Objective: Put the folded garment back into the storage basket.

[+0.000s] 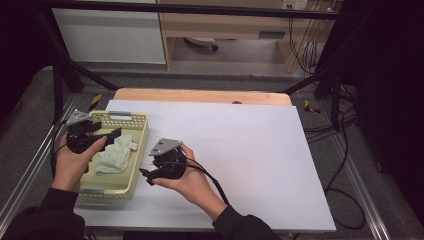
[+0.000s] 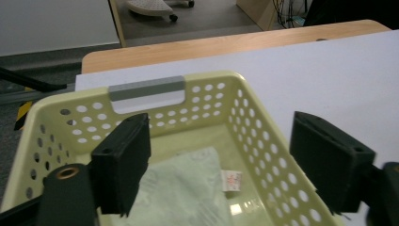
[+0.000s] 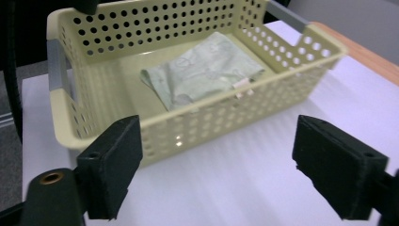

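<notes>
A pale green folded cloth (image 1: 114,154) is seen lying flat on the floor of a cream perforated basket (image 1: 135,150), which stands at the left of the high view on the white counter (image 1: 260,145). A small white tag (image 2: 231,180) with red print is attached at one edge of the cloth, toward the basket's right wall in the left gripper view. The left gripper (image 1: 102,136) is held over the basket's left rim, and in its own view its jaws are spread wide with nothing between them, the cloth showing below and between them. The right gripper (image 1: 148,176) is held just outside the basket's right wall, low in the middle of the high view; its jaws are likewise released and empty, pointed at the basket from the counter side. The cloth is judged to be light, soft and limp: it would sag and unfold once lifted, and it could not be pushed or slid reliably. No breakage is to be feared. A hold is best taken on a free corner or on the folded edge nearest the tag, where several layers can be pinched together, with the jaws brought down steeply so that the basket's walls are cleared.
</notes>
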### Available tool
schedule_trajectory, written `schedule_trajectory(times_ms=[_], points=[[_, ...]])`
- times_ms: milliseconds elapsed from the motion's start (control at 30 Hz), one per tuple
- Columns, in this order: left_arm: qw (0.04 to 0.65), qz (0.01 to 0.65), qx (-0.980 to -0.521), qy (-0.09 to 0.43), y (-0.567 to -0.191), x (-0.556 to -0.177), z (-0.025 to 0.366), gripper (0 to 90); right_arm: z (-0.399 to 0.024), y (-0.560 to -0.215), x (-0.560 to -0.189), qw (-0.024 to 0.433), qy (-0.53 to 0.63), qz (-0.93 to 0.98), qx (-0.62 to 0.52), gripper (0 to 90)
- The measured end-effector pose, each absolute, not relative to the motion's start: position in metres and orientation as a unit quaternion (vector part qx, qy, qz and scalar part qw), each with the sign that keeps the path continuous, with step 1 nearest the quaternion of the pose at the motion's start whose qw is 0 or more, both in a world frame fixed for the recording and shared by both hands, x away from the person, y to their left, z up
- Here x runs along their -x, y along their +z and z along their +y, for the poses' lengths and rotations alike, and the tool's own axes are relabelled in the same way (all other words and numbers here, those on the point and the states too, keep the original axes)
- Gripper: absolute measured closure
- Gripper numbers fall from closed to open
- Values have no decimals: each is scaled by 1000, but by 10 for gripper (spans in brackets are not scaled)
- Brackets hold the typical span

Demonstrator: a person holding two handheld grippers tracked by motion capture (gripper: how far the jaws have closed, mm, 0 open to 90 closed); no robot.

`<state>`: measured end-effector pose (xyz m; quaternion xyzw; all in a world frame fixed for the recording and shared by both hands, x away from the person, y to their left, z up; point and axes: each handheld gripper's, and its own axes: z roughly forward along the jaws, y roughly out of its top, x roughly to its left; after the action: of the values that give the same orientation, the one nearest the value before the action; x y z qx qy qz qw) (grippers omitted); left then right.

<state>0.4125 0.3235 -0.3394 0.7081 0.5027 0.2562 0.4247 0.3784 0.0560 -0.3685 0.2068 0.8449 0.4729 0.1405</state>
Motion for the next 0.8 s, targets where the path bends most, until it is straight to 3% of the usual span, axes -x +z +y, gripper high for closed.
schedule_trajectory(times_ms=[267,433,800], points=[[462,501,-684,260,-349,-379,300,123,18,-370,-374,147,490,828,-230,95],[469,484,-692,260,-350,-364,289,104,-5,-369,-375,148,511,813,-237,51],[492,450,-704,244,-358,-339,269,86,-51,-366,-388,164,512,799,-268,43]])
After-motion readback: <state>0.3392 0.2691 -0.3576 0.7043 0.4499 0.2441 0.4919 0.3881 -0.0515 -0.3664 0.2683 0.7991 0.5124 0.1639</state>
